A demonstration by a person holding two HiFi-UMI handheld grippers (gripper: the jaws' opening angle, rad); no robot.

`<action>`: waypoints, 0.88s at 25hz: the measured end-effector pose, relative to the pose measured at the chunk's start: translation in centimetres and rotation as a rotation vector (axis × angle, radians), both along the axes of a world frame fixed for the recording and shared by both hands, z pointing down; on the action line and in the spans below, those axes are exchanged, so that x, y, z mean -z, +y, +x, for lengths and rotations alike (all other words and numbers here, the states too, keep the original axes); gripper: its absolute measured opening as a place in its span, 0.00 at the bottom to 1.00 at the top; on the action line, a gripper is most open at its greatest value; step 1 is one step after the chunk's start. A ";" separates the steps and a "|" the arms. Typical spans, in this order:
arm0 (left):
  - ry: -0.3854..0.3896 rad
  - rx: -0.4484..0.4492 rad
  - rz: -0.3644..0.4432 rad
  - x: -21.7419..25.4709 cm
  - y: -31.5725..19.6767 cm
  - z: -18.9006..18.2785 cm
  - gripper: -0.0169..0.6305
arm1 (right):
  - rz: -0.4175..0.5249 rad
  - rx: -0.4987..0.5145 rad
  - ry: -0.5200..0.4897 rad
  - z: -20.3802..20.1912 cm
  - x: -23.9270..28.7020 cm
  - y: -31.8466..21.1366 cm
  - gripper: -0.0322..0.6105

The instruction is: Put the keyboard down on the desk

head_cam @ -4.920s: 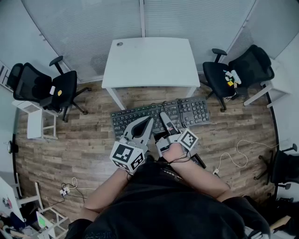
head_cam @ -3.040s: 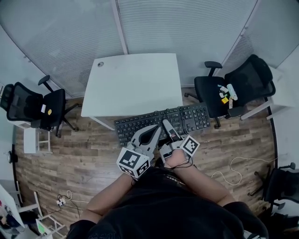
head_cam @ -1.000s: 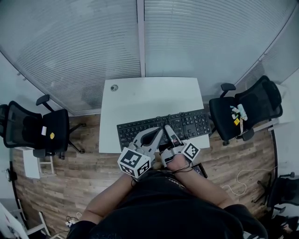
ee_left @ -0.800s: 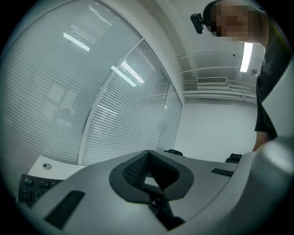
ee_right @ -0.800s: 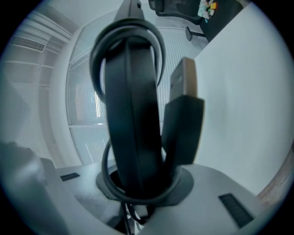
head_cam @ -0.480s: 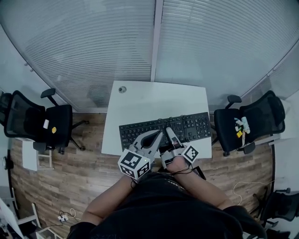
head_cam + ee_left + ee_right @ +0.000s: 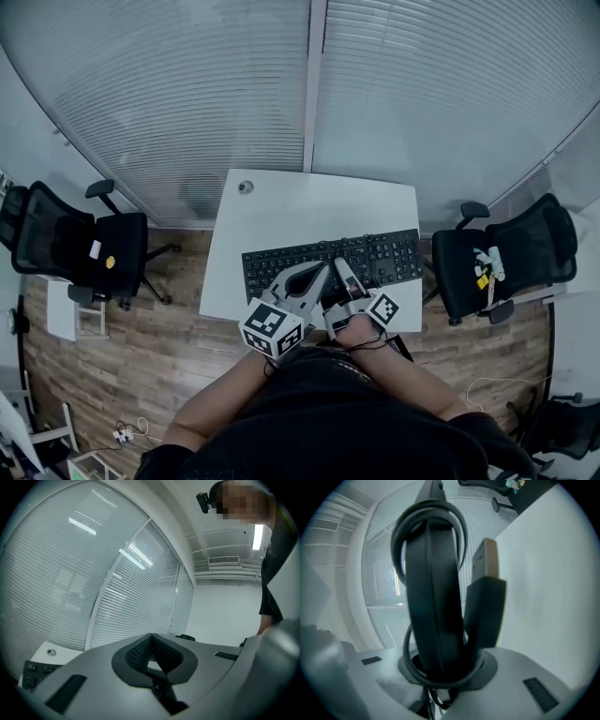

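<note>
Fingers (image 7: 344, 278) of right gripper (image 7: 339, 266) clamped on keyboard (image 7: 380, 257) near edge, left gripper (image 7: 322, 270) closed on nothing; keyboard over near half of desk (image 7: 309, 202), contact unclear; lowering step, next: set flat, then release

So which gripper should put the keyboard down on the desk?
Right. The right gripper is clamped on the keyboard, over the white desk. The left gripper is shut and empty beside it, so it would probably have to grab first.
</note>
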State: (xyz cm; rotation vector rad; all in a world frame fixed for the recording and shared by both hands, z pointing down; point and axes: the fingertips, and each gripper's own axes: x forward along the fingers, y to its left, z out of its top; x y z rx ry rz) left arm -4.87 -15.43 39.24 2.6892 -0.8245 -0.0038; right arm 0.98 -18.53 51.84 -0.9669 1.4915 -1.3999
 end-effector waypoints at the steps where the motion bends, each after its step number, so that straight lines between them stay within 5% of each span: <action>1: -0.001 0.003 -0.001 0.0 -0.4 0.5 0.05 | 0.000 0.005 0.002 0.4 0.0 -0.4 0.21; 16: 0.014 0.048 -0.009 0.0 -3.9 10.3 0.05 | -0.002 0.104 0.033 8.9 0.1 -4.8 0.21; 22: 0.004 0.068 -0.028 -1.2 -3.9 11.8 0.05 | -0.001 0.146 0.027 9.4 -0.4 -5.4 0.21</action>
